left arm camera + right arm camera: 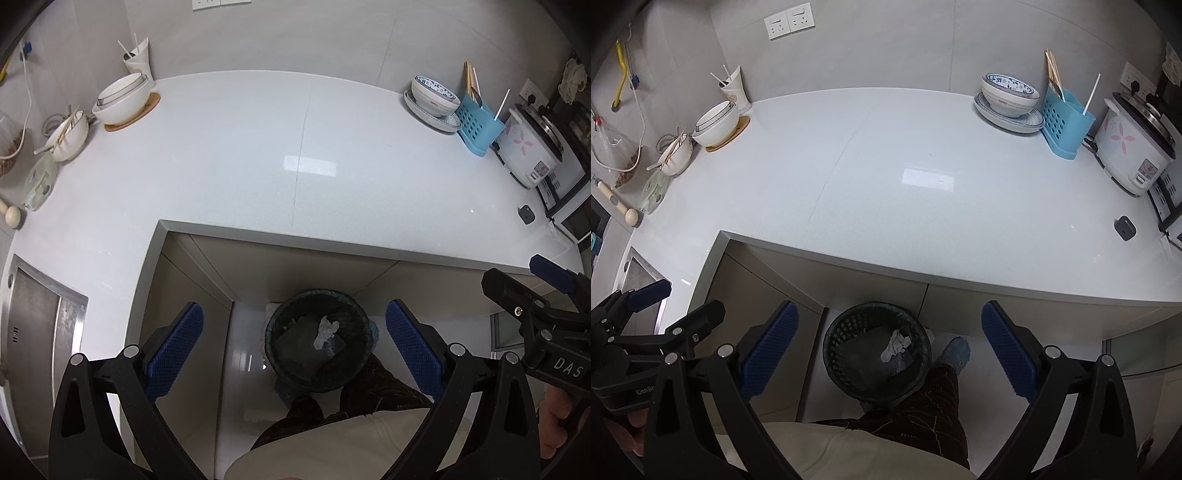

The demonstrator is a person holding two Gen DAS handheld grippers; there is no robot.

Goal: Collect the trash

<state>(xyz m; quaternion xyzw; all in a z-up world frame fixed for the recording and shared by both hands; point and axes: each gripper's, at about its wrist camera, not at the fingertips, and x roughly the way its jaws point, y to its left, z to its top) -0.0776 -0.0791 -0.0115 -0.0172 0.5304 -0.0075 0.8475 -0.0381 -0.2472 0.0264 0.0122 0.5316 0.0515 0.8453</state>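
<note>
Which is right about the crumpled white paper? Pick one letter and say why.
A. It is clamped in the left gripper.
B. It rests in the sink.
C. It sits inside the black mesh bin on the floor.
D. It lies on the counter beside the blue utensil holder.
C: the crumpled white paper lies inside the black mesh bin below the counter edge, and both grippers are open and empty.
</note>
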